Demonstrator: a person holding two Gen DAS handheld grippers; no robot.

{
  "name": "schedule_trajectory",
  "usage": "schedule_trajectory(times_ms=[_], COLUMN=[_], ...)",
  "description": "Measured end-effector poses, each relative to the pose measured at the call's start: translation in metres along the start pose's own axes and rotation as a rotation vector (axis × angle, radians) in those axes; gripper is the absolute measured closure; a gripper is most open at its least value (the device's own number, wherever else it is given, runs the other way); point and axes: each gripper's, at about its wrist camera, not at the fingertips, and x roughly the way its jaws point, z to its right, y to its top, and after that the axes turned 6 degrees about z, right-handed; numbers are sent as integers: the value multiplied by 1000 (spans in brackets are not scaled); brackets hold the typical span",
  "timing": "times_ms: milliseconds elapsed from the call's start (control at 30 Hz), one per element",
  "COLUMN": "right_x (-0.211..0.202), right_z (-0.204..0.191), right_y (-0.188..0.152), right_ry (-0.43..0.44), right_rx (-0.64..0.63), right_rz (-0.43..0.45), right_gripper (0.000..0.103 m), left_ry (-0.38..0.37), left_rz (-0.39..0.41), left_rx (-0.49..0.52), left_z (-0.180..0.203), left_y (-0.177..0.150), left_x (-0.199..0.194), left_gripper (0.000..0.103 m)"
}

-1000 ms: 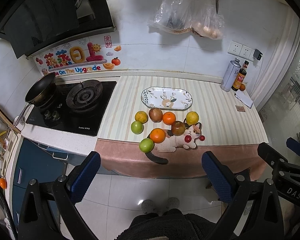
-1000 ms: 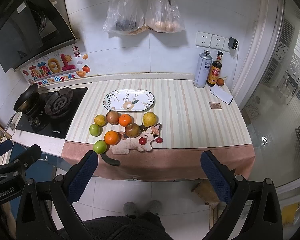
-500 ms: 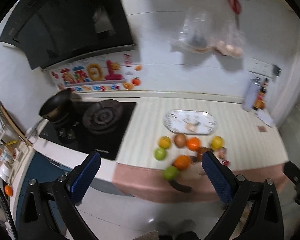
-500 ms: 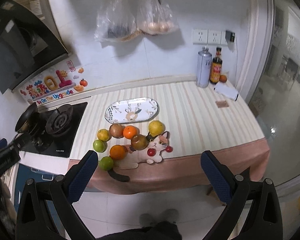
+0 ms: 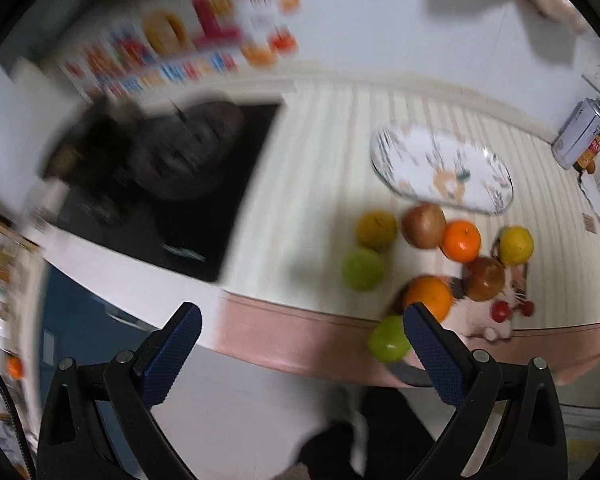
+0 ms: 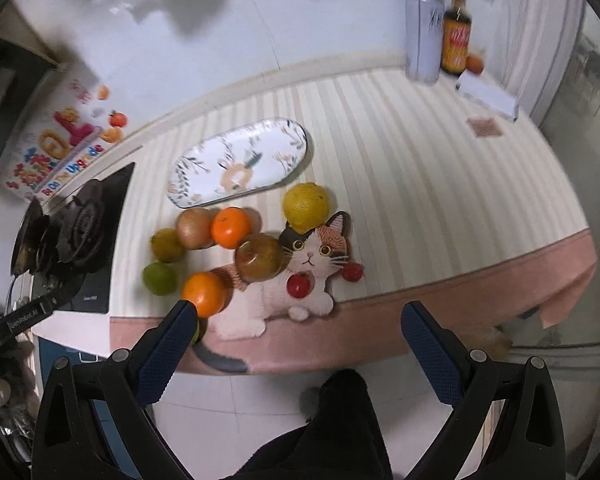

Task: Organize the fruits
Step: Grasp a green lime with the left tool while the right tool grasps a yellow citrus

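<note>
Both tongs, left gripper (image 5: 298, 326) and right gripper (image 6: 300, 324), are held spread and empty. Fruits (image 6: 231, 227) are clustered beside the plate (image 6: 292, 130); one outer fruit should be straddled squarely.

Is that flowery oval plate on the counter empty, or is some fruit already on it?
Empty. The plate shows only its painted pattern; all the fruit sits on the counter beside it.

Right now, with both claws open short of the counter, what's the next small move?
Probably ease the right claw forward toward the orange fruit at the counter's front edge; its jaws are open, nothing is held, and the oval floral plate behind the fruit cluster holds no fruit.
</note>
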Motion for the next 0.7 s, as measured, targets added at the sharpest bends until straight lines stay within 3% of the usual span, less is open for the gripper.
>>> schedule_trajectory(times_ms=[100,300,533,700], right_x=[43,123,200,229], right_z=[7,17,19,8], right_y=[23,65,82,85], right_ry=[9,31,52,41], right_rx=[11,87,153,127], right_rz=[-54,-170,-294,-335], right_gripper=[0,3,15,16], left_ry=[-31,-73,-116,-113], left_rz=[-106,-266,-348,-386], left_rx=[-53,-117,-125,-99], left_z=[4,20,34,43], left_y=[12,23,36,37], left_x=[47,112,157,177], left_gripper=[8,10,10,11])
